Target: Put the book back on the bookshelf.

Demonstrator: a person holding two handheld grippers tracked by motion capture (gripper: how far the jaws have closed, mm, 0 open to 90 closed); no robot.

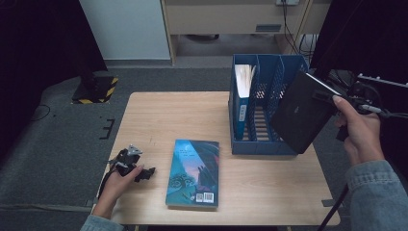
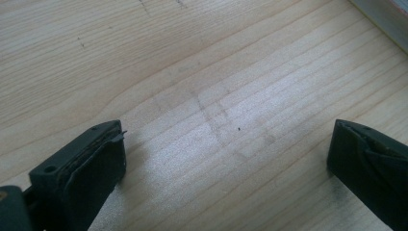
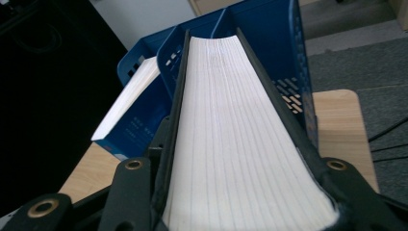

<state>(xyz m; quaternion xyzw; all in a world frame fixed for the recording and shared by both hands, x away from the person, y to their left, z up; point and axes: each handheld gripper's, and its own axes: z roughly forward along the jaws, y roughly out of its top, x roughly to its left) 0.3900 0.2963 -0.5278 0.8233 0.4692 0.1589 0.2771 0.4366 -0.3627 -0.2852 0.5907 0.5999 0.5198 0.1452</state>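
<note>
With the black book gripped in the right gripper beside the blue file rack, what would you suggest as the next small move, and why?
Probably lower the black book into a free slot of the blue file rack. The right gripper is clamped on it, held tilted in the air at the rack's right end, and the slots right of the blue book look free. The left gripper rests open on the table.

Three books: one black book (image 1: 302,111) held up at 3 o'clock, one blue book (image 1: 193,173) flat on the desk (image 1: 154,120) at 6 o'clock, one standing in the file rack (image 1: 263,144). One blue file rack with three slots. Two grippers: left gripper (image 1: 144,172), right gripper (image 1: 337,98)
</note>
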